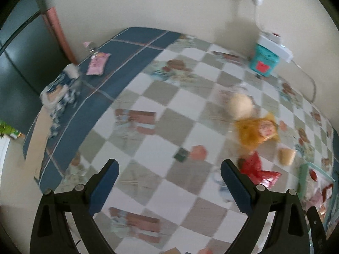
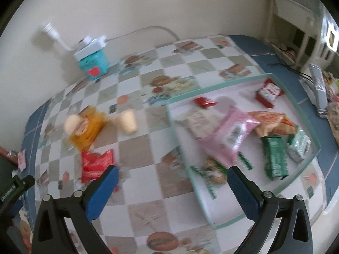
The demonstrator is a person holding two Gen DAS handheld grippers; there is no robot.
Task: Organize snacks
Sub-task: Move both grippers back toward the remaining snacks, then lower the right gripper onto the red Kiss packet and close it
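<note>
Both views are blurred by motion. My left gripper (image 1: 169, 167) hangs open over the checkered tablecloth (image 1: 161, 148), nothing between its fingers. To its right lie a red packet (image 1: 257, 169), a yellow snack bag (image 1: 255, 131), a pale round bun (image 1: 240, 105) and a small beige cup snack (image 1: 286, 155). My right gripper (image 2: 172, 174) is open and empty at the left edge of a white tray with a green rim (image 2: 180, 148). The tray holds several snacks, among them a pink pack (image 2: 227, 135), an orange bag (image 2: 273, 122) and green packs (image 2: 275, 158). The red packet (image 2: 95, 165), yellow bag (image 2: 89, 129) and cup snack (image 2: 128, 121) lie left of the tray.
A teal box (image 2: 94, 63) with a white power strip (image 1: 275, 45) on it stands by the wall. A pink packet (image 1: 98, 63) and a crumpled blue-white bag (image 1: 57, 93) lie on the blue border at the far left. A white shelf (image 2: 296, 21) stands beyond the table's right corner.
</note>
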